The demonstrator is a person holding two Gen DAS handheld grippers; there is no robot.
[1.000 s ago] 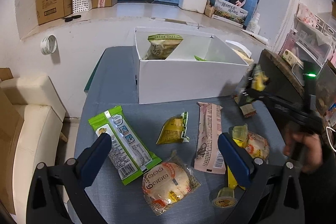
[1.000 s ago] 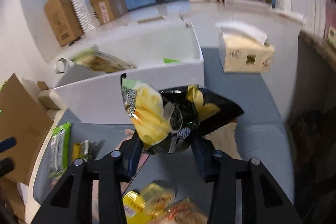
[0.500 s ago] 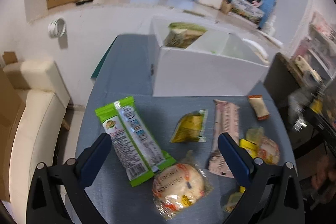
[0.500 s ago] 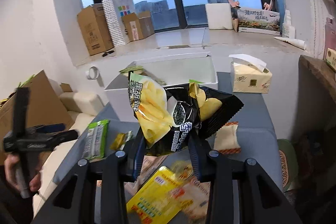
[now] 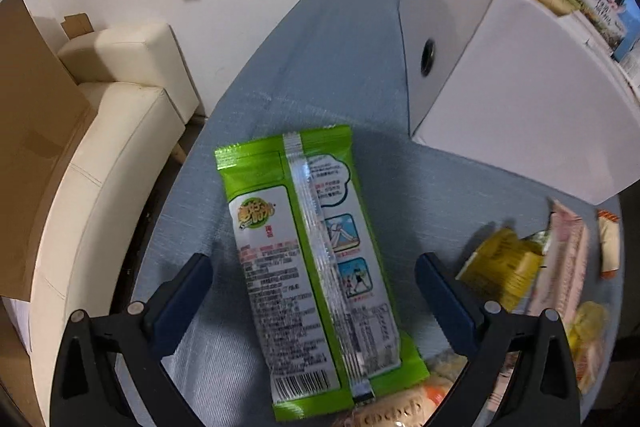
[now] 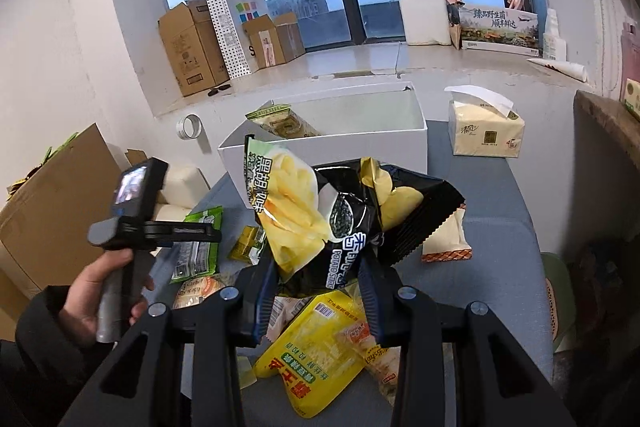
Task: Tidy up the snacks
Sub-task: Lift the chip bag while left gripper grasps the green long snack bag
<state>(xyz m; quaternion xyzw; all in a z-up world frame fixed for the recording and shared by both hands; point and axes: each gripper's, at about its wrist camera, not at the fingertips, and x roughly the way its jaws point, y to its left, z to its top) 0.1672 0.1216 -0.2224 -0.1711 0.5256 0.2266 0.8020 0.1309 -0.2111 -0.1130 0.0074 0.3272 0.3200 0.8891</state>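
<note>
My left gripper (image 5: pixel 312 291) is open, its two blue fingers on either side of a long green snack packet (image 5: pixel 308 267) lying flat on the grey table (image 5: pixel 320 59). My right gripper (image 6: pixel 320 287) is shut on a black and yellow potato chip bag (image 6: pixel 336 215) and holds it up above the table. The white box (image 6: pixel 332 143) stands behind it with a green packet (image 6: pixel 280 121) leaning inside. In the right wrist view the left gripper (image 6: pixel 200 231) hangs over the green snack packet (image 6: pixel 198 247).
A yellow packet (image 6: pixel 316 351), a round cracker pack (image 6: pixel 200 291), a small yellow packet (image 5: pixel 504 267), a pink bar (image 5: pixel 560 267) and a beige wafer pack (image 6: pixel 446 243) lie on the table. A tissue pack (image 6: pixel 484 131) stands at the back right. A cream sofa (image 5: pixel 100 155) is left of the table.
My left gripper has dropped down and moved left, close over the green packet. My right gripper has lifted the chip bag higher and pulled back from the box.
</note>
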